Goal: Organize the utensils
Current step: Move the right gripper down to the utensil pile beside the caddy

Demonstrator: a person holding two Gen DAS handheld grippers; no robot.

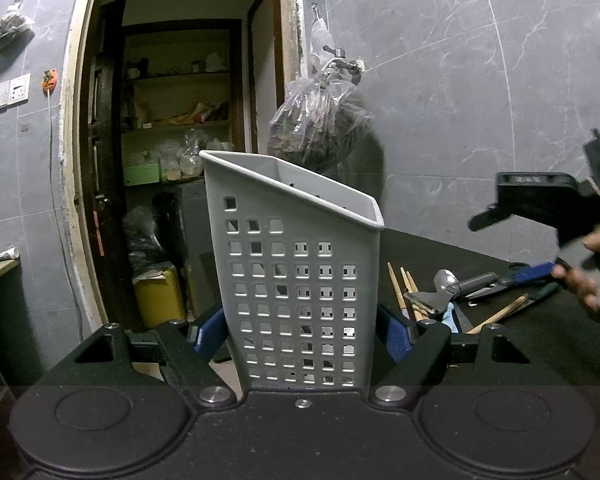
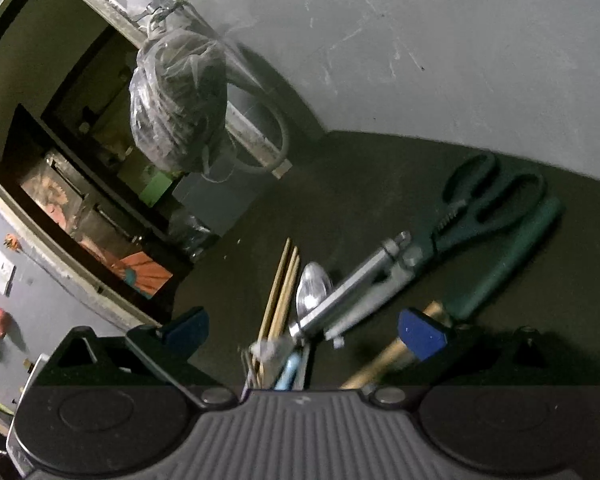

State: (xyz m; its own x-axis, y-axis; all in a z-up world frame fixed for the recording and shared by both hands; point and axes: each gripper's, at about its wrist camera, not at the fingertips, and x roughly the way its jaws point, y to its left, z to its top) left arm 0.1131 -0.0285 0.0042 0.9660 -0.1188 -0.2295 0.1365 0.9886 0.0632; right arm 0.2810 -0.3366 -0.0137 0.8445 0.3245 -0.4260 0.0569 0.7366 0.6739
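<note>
A grey perforated utensil holder (image 1: 300,288) stands upright between my left gripper's (image 1: 302,336) blue-padded fingers, which are shut on its sides. A pile of utensils lies on the dark table to its right: wooden chopsticks (image 1: 404,292), a spoon (image 1: 446,280) and scissors (image 1: 500,280). My right gripper (image 1: 540,216) hovers above that pile. In the right wrist view my right gripper (image 2: 304,330) is open over the chopsticks (image 2: 280,292), the spoon (image 2: 312,288), dark green scissors (image 2: 484,208) and a green-handled tool (image 2: 508,256).
A grey tiled wall (image 1: 480,100) backs the table. A plastic bag (image 1: 320,120) hangs from a tap behind the holder. An open doorway (image 1: 172,140) to a storeroom with shelves is at left. A yellow container (image 1: 160,300) stands on the floor there.
</note>
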